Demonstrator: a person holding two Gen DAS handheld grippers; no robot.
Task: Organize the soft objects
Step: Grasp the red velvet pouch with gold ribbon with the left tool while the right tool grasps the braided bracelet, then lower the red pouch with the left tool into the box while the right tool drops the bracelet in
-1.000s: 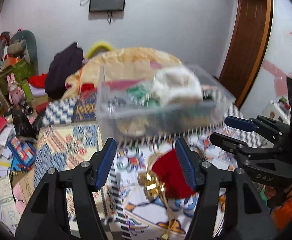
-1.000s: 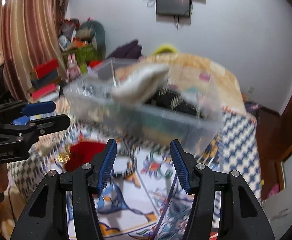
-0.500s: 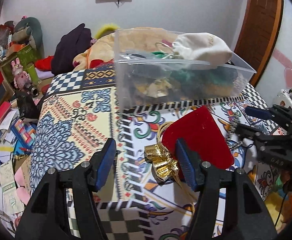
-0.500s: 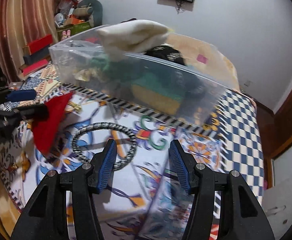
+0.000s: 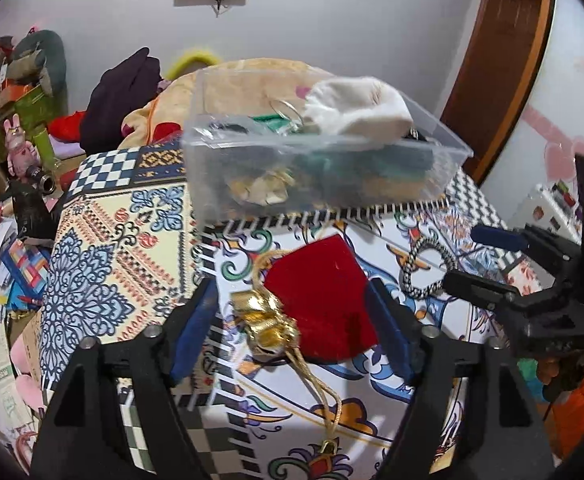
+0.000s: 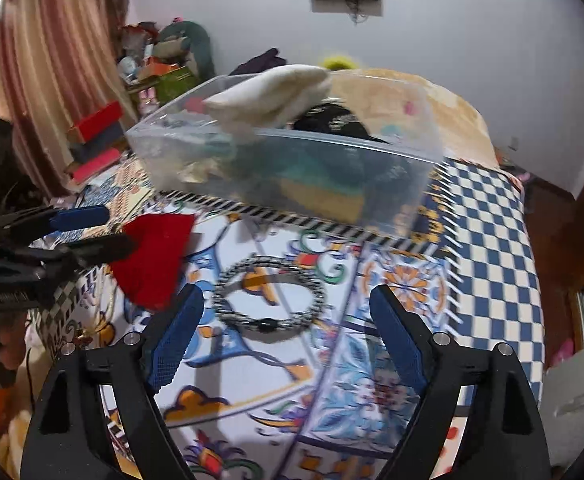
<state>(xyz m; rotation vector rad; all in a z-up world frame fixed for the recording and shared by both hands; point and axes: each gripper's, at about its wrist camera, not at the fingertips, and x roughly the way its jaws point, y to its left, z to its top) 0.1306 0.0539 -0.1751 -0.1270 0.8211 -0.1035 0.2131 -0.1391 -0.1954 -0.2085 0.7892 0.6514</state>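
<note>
1. While we hold both tools over the patterned bed cover point(image 5: 104, 248), the far left of the left wrist view is a clutter of papers, boxes and a small pink plush rabbit point(image 5: 14, 148) beside the bed.
2. Our left hand-held gripper point(image 5: 292, 328) has its blue ribbed pads spread wide, closing on nothing. Between them, flat on the cover, lies a red velvet pouch point(image 5: 324, 292), roughly square, its neck gathered into crinkled gold foil point(image 5: 266, 320) with a thin gold cord point(image 5: 316, 384) trailing toward us.
3. Just right of the pouch lies a braided black-and-white cord ring point(image 5: 422, 268), a closed loop with a dark bead at one point.
4. Behind both, farther up the bed, stands a clear rectangular plastic bin point(image 5: 252, 168) with rigid walls. It holds mixed soft things: green fabric, something dark, and a cream fleecy bundle point(image 5: 356, 108) bulging above the rim.
5. From the right wrist view, the left tool's fingers reach in from the left and overlap the red pouch point(image 6: 156, 256); we cannot tell whether they touch it.
6. Our right hand-held gripper point(image 6: 282, 340) also stands wide apart and holds nothing; the cord ring point(image 6: 270, 294) sits just ahead of its gap.
7. Rightmost, the cover turns to a blue-and-white checkerboard point(image 6: 492, 240).
</note>
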